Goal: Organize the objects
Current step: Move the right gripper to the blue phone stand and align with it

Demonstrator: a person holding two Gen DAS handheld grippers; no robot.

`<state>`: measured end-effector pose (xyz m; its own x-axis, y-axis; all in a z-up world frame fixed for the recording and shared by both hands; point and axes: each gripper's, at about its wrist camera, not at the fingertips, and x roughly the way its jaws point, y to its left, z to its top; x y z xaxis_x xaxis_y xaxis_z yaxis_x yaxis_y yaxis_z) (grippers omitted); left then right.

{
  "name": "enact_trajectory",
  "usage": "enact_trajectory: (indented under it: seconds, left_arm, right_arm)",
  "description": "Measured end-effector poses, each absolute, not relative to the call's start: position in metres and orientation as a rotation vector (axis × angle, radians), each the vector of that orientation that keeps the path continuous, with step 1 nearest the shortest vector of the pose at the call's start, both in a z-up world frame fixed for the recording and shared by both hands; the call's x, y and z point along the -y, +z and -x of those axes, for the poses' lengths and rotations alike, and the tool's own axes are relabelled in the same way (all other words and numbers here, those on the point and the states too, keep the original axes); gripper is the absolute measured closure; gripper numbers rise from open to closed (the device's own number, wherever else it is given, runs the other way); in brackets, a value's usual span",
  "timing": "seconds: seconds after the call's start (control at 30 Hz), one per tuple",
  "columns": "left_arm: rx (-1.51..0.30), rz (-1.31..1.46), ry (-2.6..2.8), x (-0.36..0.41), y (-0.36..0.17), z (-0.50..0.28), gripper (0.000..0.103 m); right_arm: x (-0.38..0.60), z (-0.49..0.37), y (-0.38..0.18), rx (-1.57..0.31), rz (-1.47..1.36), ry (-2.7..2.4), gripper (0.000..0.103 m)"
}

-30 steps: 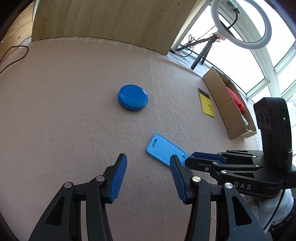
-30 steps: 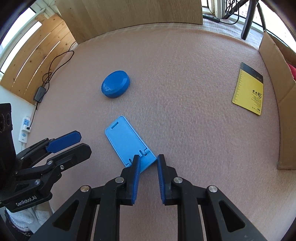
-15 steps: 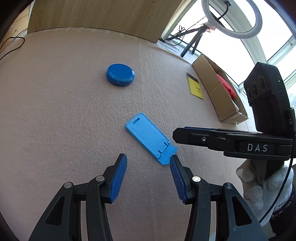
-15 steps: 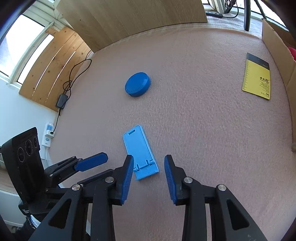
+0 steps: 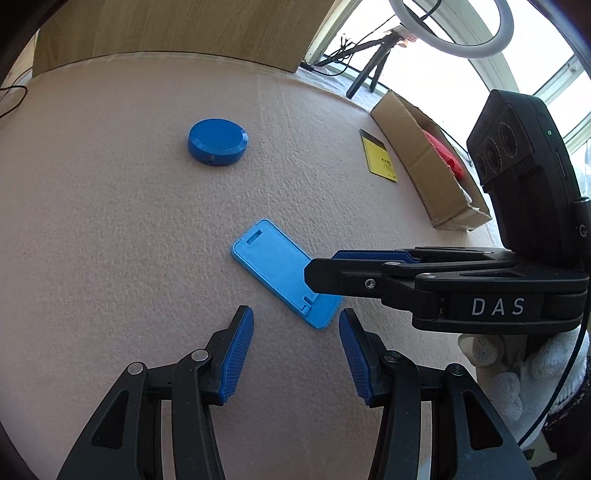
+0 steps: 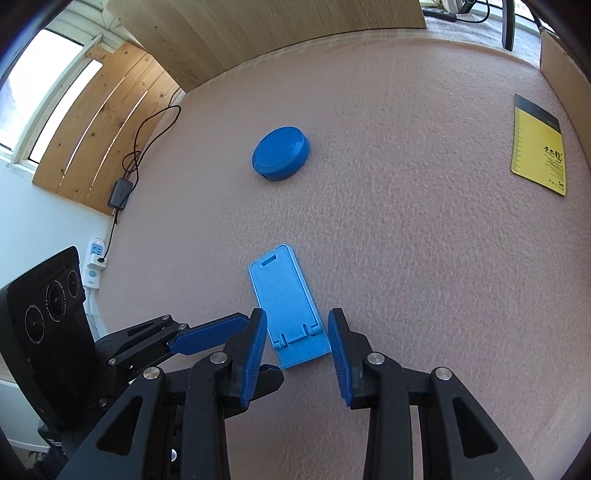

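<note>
A light blue folding phone stand [image 5: 280, 269] lies flat on the pink felt table; it also shows in the right wrist view [image 6: 288, 310]. My right gripper [image 6: 297, 328] is open, its pads on either side of the stand's near end, not closed on it. My left gripper [image 5: 295, 325] is open and empty, just short of the stand's near corner. A round blue tin [image 5: 217, 141] lies farther back; it also shows in the right wrist view [image 6: 280, 152].
A yellow and black booklet [image 5: 378, 158] [image 6: 539, 162] lies on the right. A cardboard box [image 5: 424, 173] holding something red stands beyond it. A ring light on a tripod [image 5: 448, 33] is at the back right. Cables and a power strip [image 6: 94, 262] are off the left edge.
My right gripper went from nearly shut to open and now straddles the stand's near end. My left gripper stayed open and drew back, so the stand lies just ahead of it.
</note>
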<state>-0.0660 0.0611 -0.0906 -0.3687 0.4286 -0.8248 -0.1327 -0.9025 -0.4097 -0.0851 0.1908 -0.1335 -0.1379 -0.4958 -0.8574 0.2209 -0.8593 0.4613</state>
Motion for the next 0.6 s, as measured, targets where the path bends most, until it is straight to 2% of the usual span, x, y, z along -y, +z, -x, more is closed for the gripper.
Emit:
enact_trajectory:
  seconds: [0.07, 0.13, 0.2, 0.4, 0.6]
  left_arm:
    - [0.387, 1.532, 2.330, -0.052, -0.090, 0.061, 0.051]
    - [0.386, 1.543, 2.361, -0.042, -0.087, 0.058, 0.051]
    - [0.397, 1.542, 2.387, -0.031, -0.085, 0.056, 0.051]
    - [0.404, 1.534, 2.442, -0.010, -0.081, 0.054, 0.051]
    - [0.410, 1.536, 2.461, 0.002, -0.081, 0.050, 0.051]
  right_arm:
    - [-0.188, 0.084, -0.131, 0.266, -1.663, -2.060, 0.069]
    - [-0.183, 0.083, -0.128, 0.199, -1.652, -2.100, 0.060]
    - [-0.177, 0.081, -0.125, 0.135, -1.632, -2.135, 0.057]
    - [-0.154, 0.078, -0.126, -0.030, -1.611, -2.157, 0.056]
    - [-0.141, 0.077, -0.132, -0.080, -1.618, -2.162, 0.056]
